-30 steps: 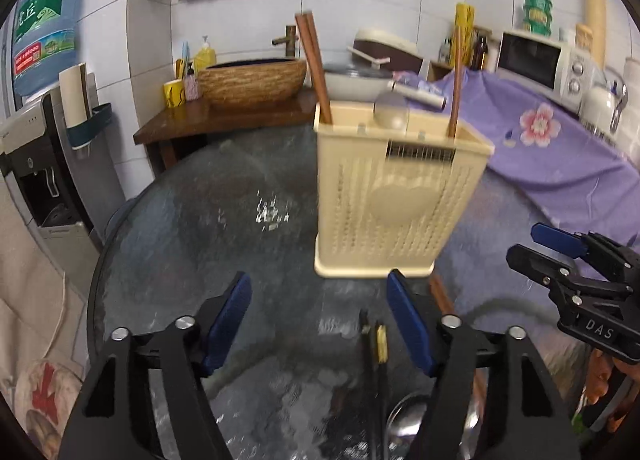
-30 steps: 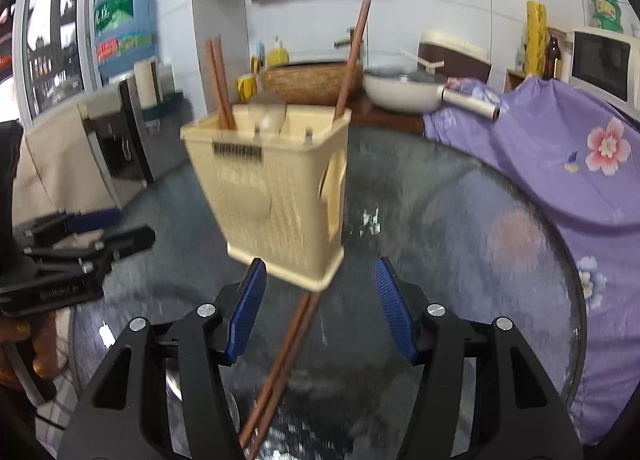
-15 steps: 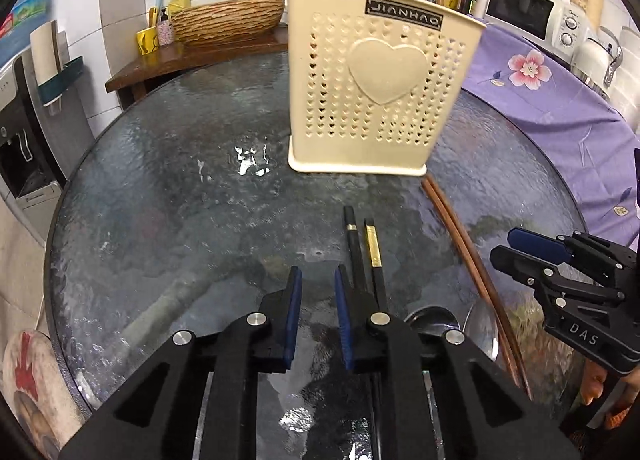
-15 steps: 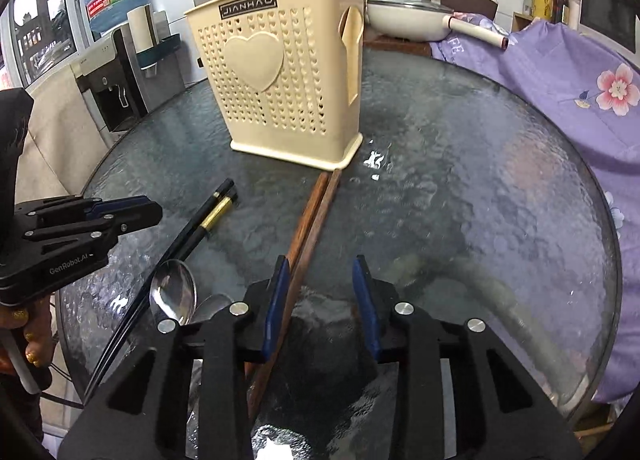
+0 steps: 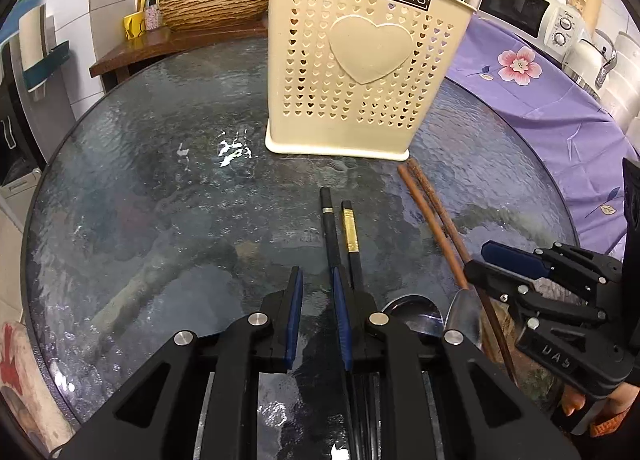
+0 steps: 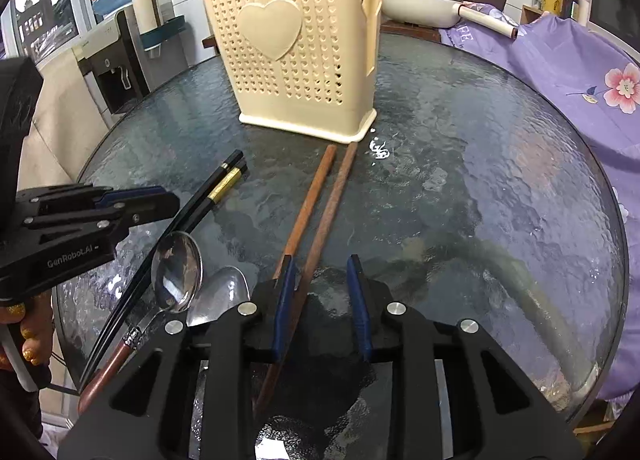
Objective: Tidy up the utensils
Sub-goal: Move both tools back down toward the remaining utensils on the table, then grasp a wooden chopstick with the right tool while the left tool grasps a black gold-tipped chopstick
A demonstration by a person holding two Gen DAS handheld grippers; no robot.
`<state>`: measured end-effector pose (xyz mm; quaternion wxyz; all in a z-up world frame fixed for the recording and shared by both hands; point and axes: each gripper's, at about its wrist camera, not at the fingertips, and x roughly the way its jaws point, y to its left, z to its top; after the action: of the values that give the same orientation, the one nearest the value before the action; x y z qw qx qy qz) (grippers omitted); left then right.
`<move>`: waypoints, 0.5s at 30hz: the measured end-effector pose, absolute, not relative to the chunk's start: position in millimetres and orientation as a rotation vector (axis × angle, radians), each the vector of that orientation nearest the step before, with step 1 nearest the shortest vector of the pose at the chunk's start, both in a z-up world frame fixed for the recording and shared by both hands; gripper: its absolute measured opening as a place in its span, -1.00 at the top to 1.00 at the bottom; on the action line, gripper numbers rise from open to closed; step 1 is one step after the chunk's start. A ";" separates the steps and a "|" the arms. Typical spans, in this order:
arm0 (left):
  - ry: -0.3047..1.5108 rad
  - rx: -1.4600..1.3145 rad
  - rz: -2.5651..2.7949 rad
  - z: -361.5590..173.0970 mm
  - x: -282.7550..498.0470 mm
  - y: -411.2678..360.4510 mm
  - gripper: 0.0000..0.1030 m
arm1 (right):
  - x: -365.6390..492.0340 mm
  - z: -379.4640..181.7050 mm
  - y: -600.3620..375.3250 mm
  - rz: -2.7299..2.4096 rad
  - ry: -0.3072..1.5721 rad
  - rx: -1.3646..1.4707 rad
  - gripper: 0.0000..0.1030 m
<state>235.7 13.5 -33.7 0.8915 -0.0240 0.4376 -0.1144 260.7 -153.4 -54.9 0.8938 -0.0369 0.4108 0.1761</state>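
A cream utensil holder point(image 5: 360, 72) with a heart stands upright on the round glass table point(image 5: 160, 188); it also shows in the right wrist view point(image 6: 296, 52). Black chopsticks point(image 5: 340, 232), brown wooden chopsticks point(image 6: 320, 204) and two metal spoons point(image 6: 178, 272) lie on the glass in front of it. My left gripper point(image 5: 316, 300) is narrowly open and empty, its right finger beside the black chopsticks. My right gripper point(image 6: 322, 292) is partly open low over the brown chopsticks, one chopstick passing between its fingers.
A purple floral cloth point(image 5: 540, 92) covers the counter at right, with a microwave point(image 5: 520, 8). A wooden sink stand with a woven basin point(image 5: 212, 8) is behind the table. A water dispenser point(image 6: 116, 56) stands at left. The table edge is close below both grippers.
Both grippers narrowed from wide open and dropped toward the table. Since half a second ago they moved slightly closer to the utensils; the right gripper's fingers widened a little.
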 end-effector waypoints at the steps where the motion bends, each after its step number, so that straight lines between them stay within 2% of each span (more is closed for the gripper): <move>1: 0.909 -0.053 -0.240 -34.0 236.1 13.2 0.69 | 259.9 -55.0 -152.2 0.363 0.850 -0.085 0.47; 15: 0.925 -0.008 -0.231 -38.8 245.0 1.7 0.70 | 264.0 -54.4 -156.6 0.323 0.846 -0.138 0.53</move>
<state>245.0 1.7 -38.8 0.8885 -0.0036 0.4452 -0.1112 264.0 -156.6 -54.4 0.8970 -0.0665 0.4083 0.1557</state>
